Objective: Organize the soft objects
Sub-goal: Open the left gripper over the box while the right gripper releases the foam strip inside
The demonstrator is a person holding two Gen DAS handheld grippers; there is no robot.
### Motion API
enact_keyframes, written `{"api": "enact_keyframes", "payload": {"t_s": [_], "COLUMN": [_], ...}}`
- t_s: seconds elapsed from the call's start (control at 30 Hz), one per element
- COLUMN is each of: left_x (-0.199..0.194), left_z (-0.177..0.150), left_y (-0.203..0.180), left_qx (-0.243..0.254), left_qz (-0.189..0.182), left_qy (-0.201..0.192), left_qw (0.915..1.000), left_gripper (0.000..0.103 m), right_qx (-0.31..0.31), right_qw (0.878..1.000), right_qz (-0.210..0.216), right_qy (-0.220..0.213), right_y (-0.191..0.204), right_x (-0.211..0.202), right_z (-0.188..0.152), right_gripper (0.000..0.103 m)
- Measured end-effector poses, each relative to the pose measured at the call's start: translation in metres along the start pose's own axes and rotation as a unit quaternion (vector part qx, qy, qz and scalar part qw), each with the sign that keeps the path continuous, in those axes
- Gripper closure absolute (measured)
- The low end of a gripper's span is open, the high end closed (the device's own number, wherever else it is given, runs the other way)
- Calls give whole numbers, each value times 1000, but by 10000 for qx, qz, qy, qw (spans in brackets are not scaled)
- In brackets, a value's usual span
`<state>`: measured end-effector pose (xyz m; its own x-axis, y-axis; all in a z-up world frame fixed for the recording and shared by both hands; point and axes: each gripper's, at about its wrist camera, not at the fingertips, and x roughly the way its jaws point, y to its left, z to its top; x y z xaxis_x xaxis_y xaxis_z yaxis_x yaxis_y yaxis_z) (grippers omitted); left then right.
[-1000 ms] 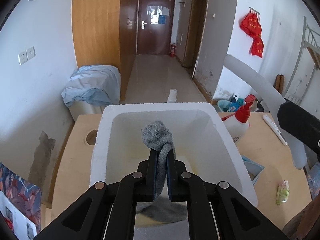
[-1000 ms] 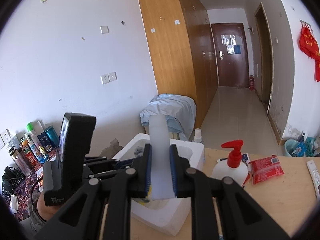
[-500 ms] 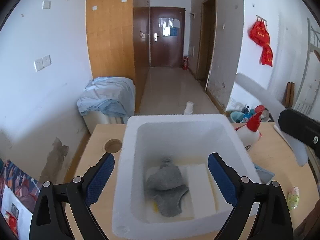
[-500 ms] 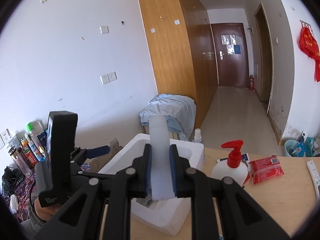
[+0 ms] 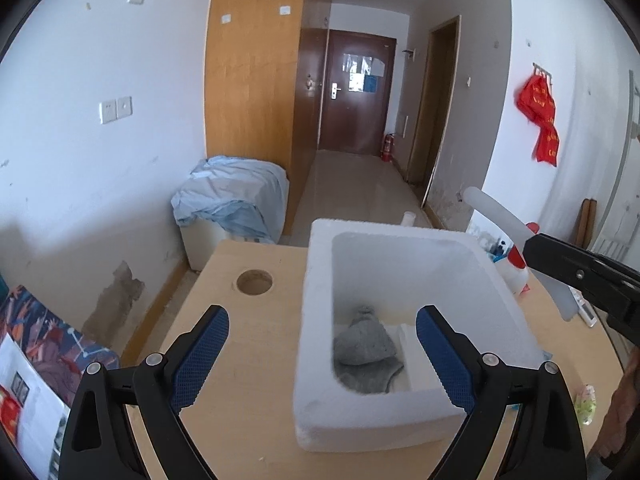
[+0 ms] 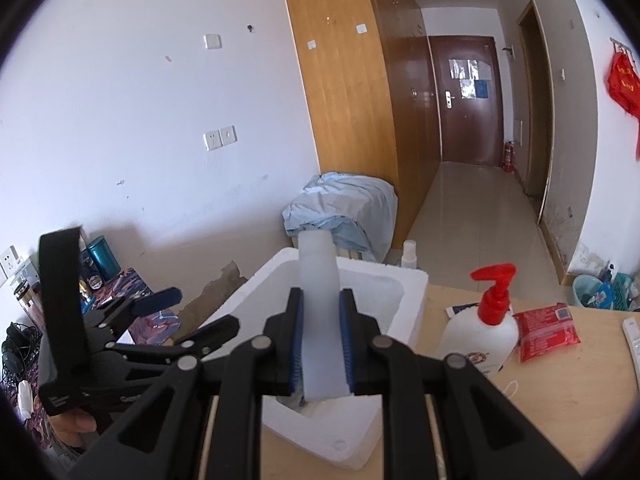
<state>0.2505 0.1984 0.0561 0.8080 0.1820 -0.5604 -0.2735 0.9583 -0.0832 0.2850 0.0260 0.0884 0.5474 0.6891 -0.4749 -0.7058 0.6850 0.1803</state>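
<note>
The left gripper (image 5: 322, 354) is hovering over the near edge of the foam box (image 5: 316, 320) with its 2 blue-padded fingers (image 5: 200, 360) spread wide apart, holding nothing. The grey sock (image 5: 366, 350) is lying crumpled on the floor of the box, toward its left wall, beside a flat white piece (image 5: 414, 354) — both well below the fingers. The box is sitting on the wooden table (image 5: 248, 344), to the right of a round cable hole (image 5: 254, 282). The right gripper (image 6: 322, 346) is squeezing a white strip (image 6: 320, 312) between its 2 pads; the strip is standing up out of the fingers and leaning over the box's (image 6: 408, 304) rim. In the left view the same strip (image 5: 508, 236) is slanting in from the right above the box. To the right of the box a white pump bottle (image 6: 486, 328) with a red head is standing just beside a red packet (image 6: 546, 330) — the 2 nearly touching — and a remote (image 6: 632, 338) is lying at the table's far right edge.
</note>
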Motion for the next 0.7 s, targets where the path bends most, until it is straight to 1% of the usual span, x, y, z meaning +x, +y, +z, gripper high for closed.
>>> {"api": "enact_keyframes", "payload": {"t_s": [0.13, 0.2, 0.43, 0.7], "left_x": [-4, -5, -6, -12], "left_z": [-7, -10, -14, -13], "left_y": [8, 11, 11, 19], "left_qx": [-36, -41, 34, -95], "left_qz": [62, 0, 97, -1], "left_qy": [-65, -70, -83, -163], "left_qw": [10000, 10000, 9999, 9998], "left_gripper": [8, 8, 8, 8], "right_qx": [-30, -50, -73, -67], "right_qw": [9999, 9998, 9993, 9987], "right_qz": [30, 24, 33, 46], "right_qy": [117, 171, 374, 498], "right_y": [1, 4, 6, 8], "right_x": [11, 18, 35, 42], "right_z": [-1, -2, -6, -10], "right_gripper": [82, 82, 82, 82]}}
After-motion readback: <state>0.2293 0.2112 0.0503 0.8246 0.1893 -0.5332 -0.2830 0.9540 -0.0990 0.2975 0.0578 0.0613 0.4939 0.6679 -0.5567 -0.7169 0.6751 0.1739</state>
